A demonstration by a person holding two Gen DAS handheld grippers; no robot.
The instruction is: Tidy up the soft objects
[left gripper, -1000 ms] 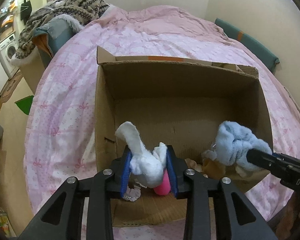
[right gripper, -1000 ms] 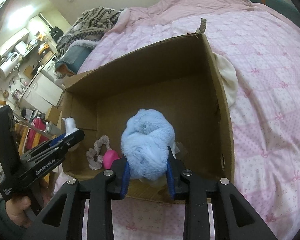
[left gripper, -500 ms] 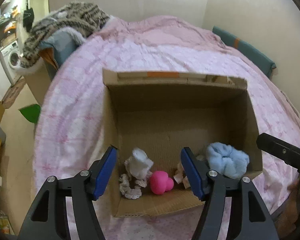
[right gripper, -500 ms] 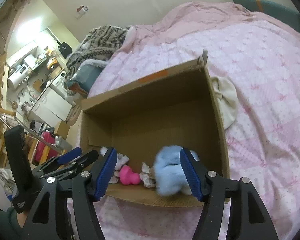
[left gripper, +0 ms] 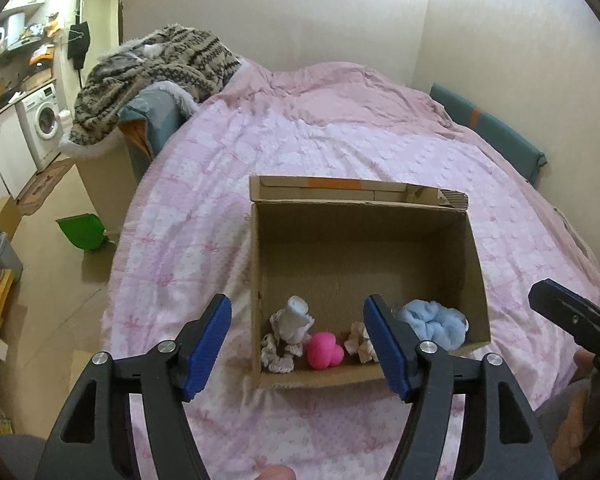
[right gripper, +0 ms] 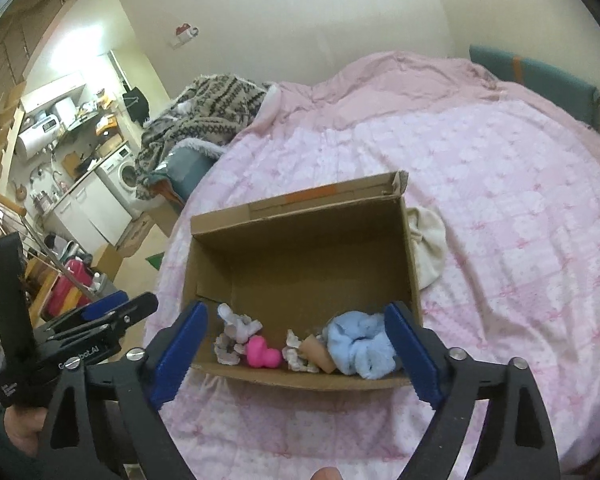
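Observation:
An open cardboard box (left gripper: 364, 240) stands on the pink bed, also in the right wrist view (right gripper: 300, 264). Along its near wall lie a white soft toy (left gripper: 296, 318), a pink plush (left gripper: 325, 350), a light blue fluffy cloth (left gripper: 434, 324) and small lacy pieces. The right wrist view shows the white toy (right gripper: 236, 324), the pink plush (right gripper: 262, 354) and the blue cloth (right gripper: 360, 346). My left gripper (left gripper: 302, 344) is open and empty, held above and in front of the box. My right gripper (right gripper: 298, 350) is open and empty, likewise raised.
The pink quilt (left gripper: 340, 140) covers the bed. A cream cloth (right gripper: 428, 244) lies against the box's right side. A patterned blanket pile (left gripper: 156, 68) sits at the bed's far left. A green dustpan (left gripper: 82, 232) is on the floor.
Both grippers opened and dropped the white toy and the blue cloth into the box. Both then pulled back and up, away from the box.

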